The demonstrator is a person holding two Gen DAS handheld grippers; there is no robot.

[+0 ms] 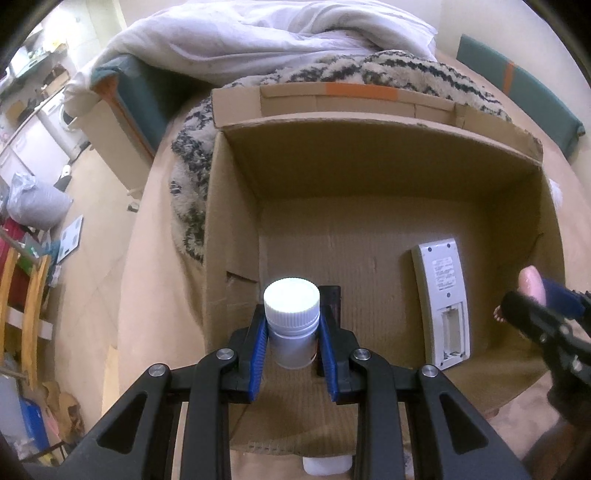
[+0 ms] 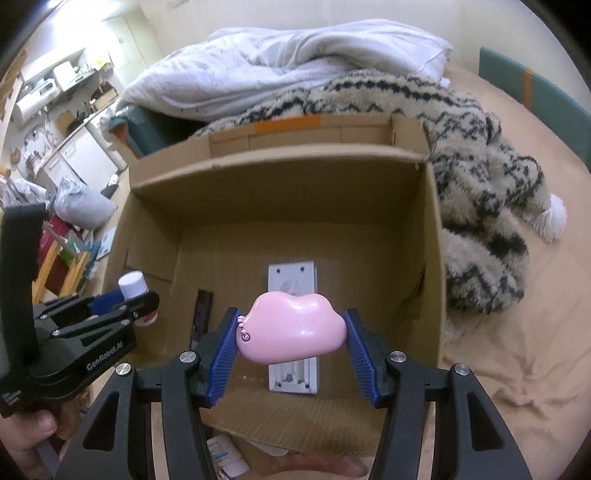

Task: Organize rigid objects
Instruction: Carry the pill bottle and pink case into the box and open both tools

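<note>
Left gripper (image 1: 291, 332) clamps white-capped bottle (image 1: 291, 317) upright over cardboard box (image 1: 369, 147), at box's 8 o'clock corner. Right gripper (image 2: 291, 332) clamps pink case (image 2: 291, 326) above white remote (image 2: 292, 280) lying on box floor, 4 o'clock side.

White duvet (image 1: 258, 33) behind a patterned fleece blanket (image 2: 480, 155); tan bedsheet (image 2: 517, 350)

"GenRobot.AI" on left hand-held gripper (image 2: 122, 301)

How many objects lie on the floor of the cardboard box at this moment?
2: a white remote control lies face down on the right side, and a dark flat object lies on the left side. The held items may hide others.
</note>
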